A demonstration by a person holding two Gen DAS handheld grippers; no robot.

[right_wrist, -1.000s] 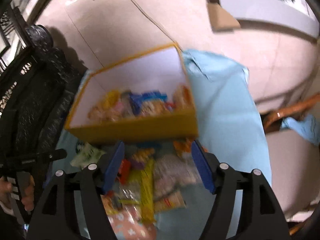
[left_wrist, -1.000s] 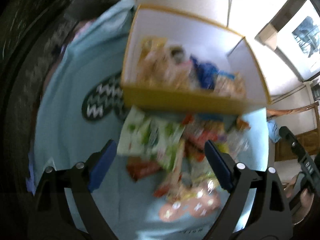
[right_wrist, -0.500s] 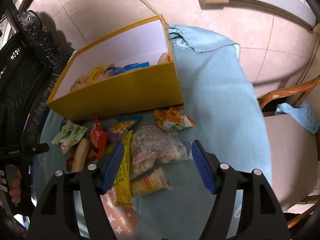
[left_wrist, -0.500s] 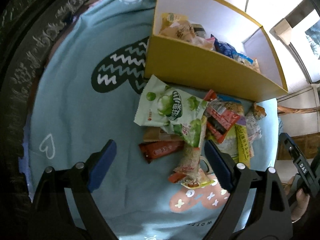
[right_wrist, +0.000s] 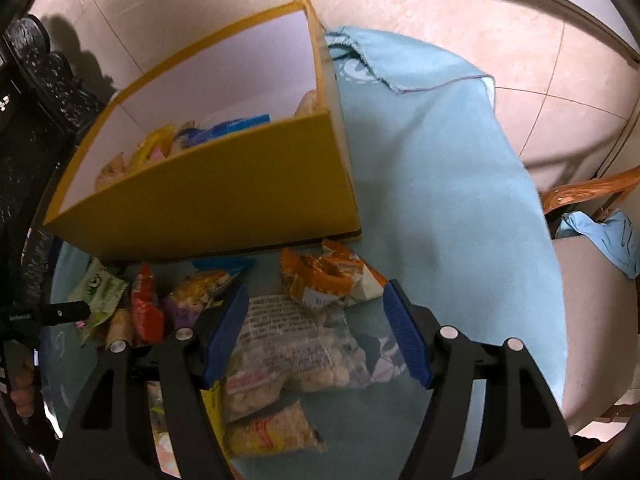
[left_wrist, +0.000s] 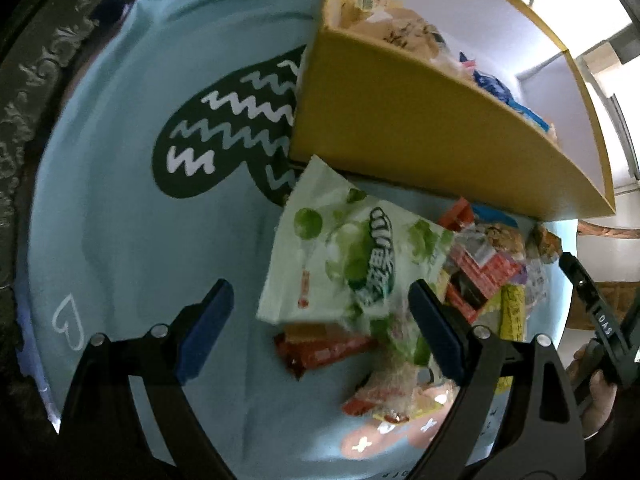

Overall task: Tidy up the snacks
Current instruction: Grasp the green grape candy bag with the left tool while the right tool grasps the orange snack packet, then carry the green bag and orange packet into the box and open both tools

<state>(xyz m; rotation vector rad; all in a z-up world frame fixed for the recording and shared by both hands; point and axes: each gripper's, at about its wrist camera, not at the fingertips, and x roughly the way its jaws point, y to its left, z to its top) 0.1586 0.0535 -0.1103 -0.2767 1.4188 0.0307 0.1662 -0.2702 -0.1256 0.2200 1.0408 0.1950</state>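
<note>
**Box part-filled, a heap of snacks still waiting outside it**

The surface (right_wrist: 460,184), draped in a light blue cloth with a dark zigzag print, carries everything. On it stands the yellow box (left_wrist: 420,120), open at the top, white inside. Several packets already lie in it: pale yellowish bags at one end and a blue one (left_wrist: 492,84) further along. That part of the job looks done, and there seems to be room for more.

What is left lies on the cloth right against the front wall of the box. Largest is the green-and-white bag (left_wrist: 344,264), one corner nearly touching the box. Beside it a clear bag of pale puffs (right_wrist: 296,352) lies flat, with an orange packet (right_wrist: 324,276) between it and the box. Smaller things crowd the middle of the heap: a red-brown bar (left_wrist: 324,350), red wrappers, a yellow stick pack and a small yellow bag (right_wrist: 268,432). I count about ten loose items, though the overlap makes that uncertain.

The left claw (left_wrist: 320,328) is spread wide, holding nothing, poised over the green-and-white bag and the bar. The right claw (right_wrist: 316,332) is also spread, less widely, empty, straddling the clear bag from above. Neither pinches anything yet

By my reckoning the sorting is well short of finished, with most of the heap still to go in
</note>
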